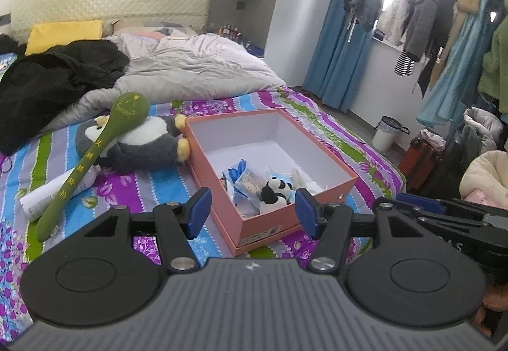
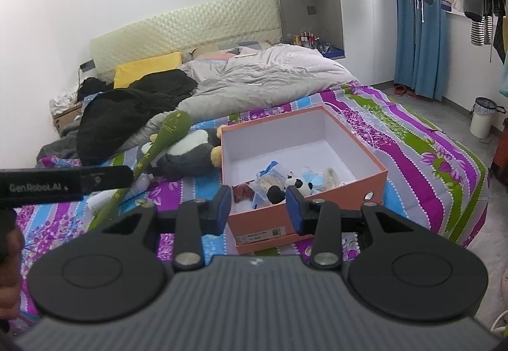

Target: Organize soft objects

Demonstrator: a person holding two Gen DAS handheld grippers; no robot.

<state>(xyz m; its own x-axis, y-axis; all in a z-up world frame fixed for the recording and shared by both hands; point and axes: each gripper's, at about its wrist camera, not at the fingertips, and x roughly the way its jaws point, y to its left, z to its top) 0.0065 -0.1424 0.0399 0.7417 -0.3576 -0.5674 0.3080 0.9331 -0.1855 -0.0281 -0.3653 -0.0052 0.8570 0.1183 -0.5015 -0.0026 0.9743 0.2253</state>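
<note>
"GenRobot.AI" in pale letters on the black body of the left gripper (image 2: 54, 185), seen from the right wrist. Yellow characters run down the green spoon plush (image 1: 92, 157), not legible. Barcode label on the box (image 1: 258, 232) front, print too small to read.

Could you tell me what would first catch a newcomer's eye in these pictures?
The open orange box on the striped bedsheet, holding a small panda plush. Left of it lies a penguin plush with a long green spoon-shaped toy across it.
</note>
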